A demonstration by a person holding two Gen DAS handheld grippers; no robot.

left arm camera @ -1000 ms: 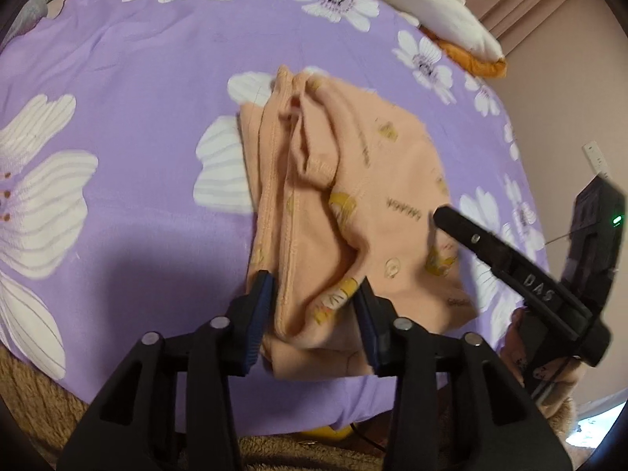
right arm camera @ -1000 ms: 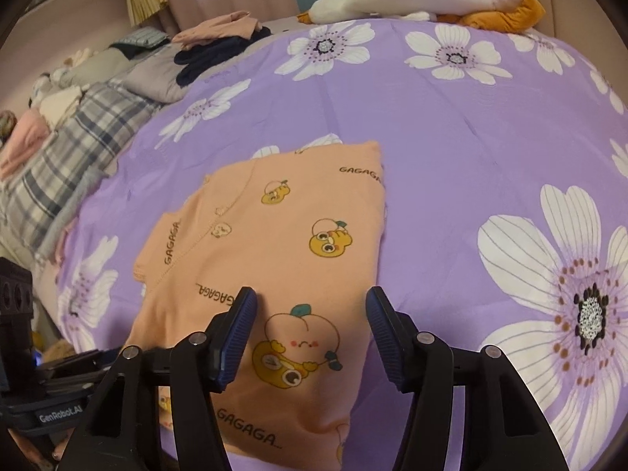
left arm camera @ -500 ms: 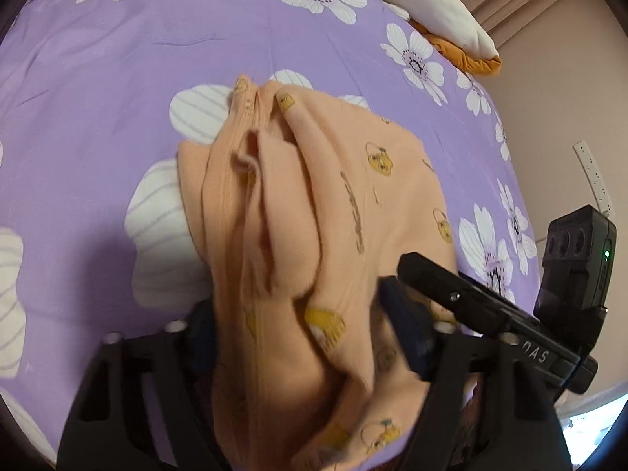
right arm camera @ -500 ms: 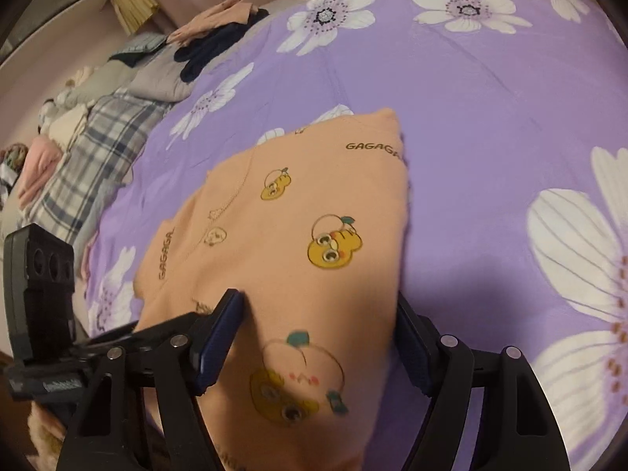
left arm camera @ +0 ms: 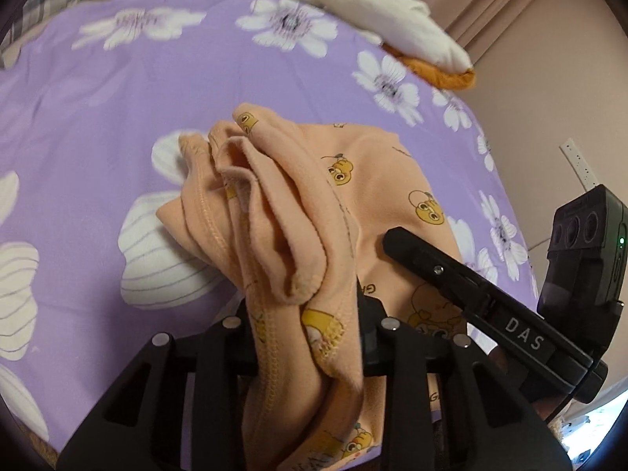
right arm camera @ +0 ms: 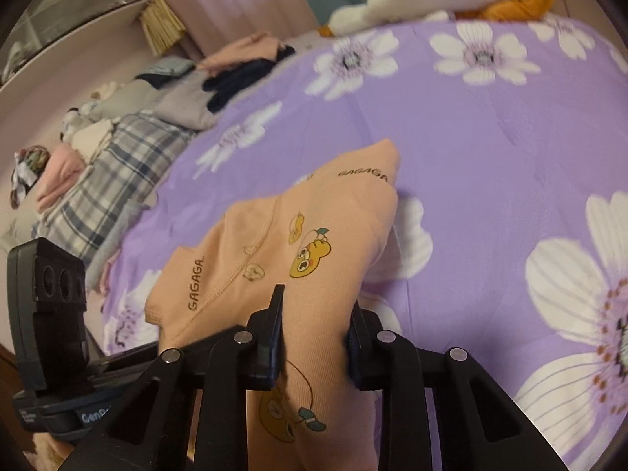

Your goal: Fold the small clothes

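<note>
A small peach garment (left arm camera: 365,196) with cartoon prints and "GAGAGA" lettering lies on the purple flowered bedspread (left arm camera: 117,78). My left gripper (left arm camera: 306,337) is shut on its bunched near edge, whose folds rise lifted in front of the camera. My right gripper (right arm camera: 314,337) is shut on the same garment (right arm camera: 282,247) at its other near corner, and the cloth is raised off the bed. The right gripper's black arm also shows in the left wrist view (left arm camera: 471,294). The left gripper's body shows at the lower left of the right wrist view (right arm camera: 51,314).
A white and orange plush toy (left arm camera: 392,19) lies at the far edge of the bed. A plaid blanket (right arm camera: 117,180) and piles of other clothes (right arm camera: 235,66) sit at the far left. A beige wall (left arm camera: 549,78) stands close on the right.
Both grippers have closed on the garment's near edge and lifted it. The cloth now bunches upward between the fingers, and its near part has left the bedspread.
</note>
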